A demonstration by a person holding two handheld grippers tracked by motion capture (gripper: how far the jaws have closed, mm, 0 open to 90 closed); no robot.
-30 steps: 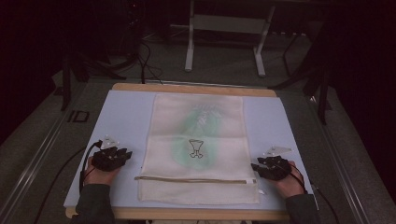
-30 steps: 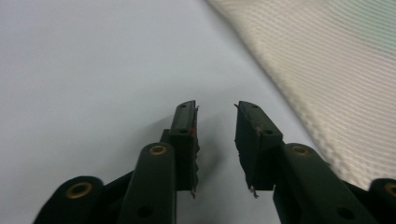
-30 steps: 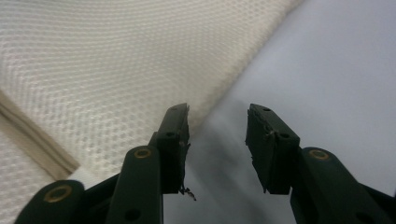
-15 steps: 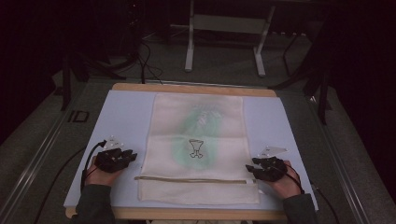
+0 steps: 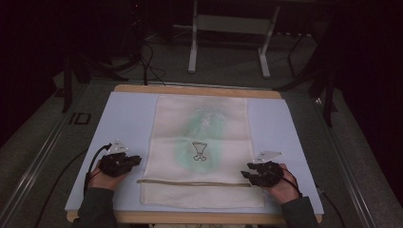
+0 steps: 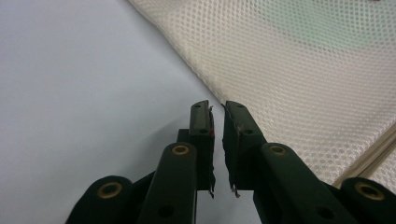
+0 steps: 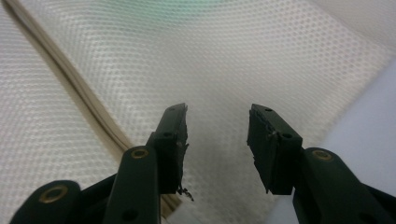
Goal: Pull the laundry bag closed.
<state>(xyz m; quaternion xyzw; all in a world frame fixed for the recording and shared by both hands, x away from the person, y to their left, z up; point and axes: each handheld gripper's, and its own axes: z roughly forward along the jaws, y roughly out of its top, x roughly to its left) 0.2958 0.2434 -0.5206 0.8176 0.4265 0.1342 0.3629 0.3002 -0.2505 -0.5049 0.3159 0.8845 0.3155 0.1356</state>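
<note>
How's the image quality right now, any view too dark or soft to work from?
High view: dim, surroundings nearly black, mesh bag still readable. Left gripper view: sharp weave, left tool in focus. Right gripper view: near mesh crisp, far mesh soft; shadow under the right tool.

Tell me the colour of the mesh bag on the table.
Cream mesh bag, faint green showing through; clearest in the high view.

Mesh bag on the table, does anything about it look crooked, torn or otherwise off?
Nothing stands out. The mesh bag lies flat and square on the mat, its zipper straight, with no tear visible. The left tool sits nearly closed off the bag's edge; the right tool gapes over it.
</note>
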